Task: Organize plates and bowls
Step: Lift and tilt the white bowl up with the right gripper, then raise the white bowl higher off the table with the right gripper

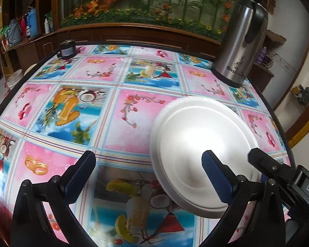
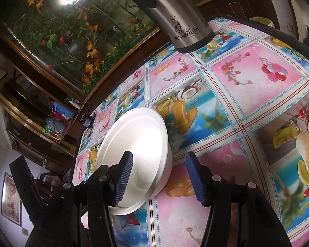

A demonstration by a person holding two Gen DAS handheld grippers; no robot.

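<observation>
A white stack of foam dishes rests on the patterned tablecloth, right of centre in the left wrist view. My left gripper is open wide with nothing between its pads; its right finger hovers in front of the stack. In the right wrist view the same stack looks like a plate sitting on a deeper bowl. My right gripper is open, with the stack's near rim between the spread fingers and the pads off it. One of its black fingers shows at the stack's right edge.
A tall steel flask stands at the table's far edge, beyond the stack. A small dark jar sits at the far left corner. A wooden cabinet with a glass plant display runs behind the table. White tubs lie beyond the left edge.
</observation>
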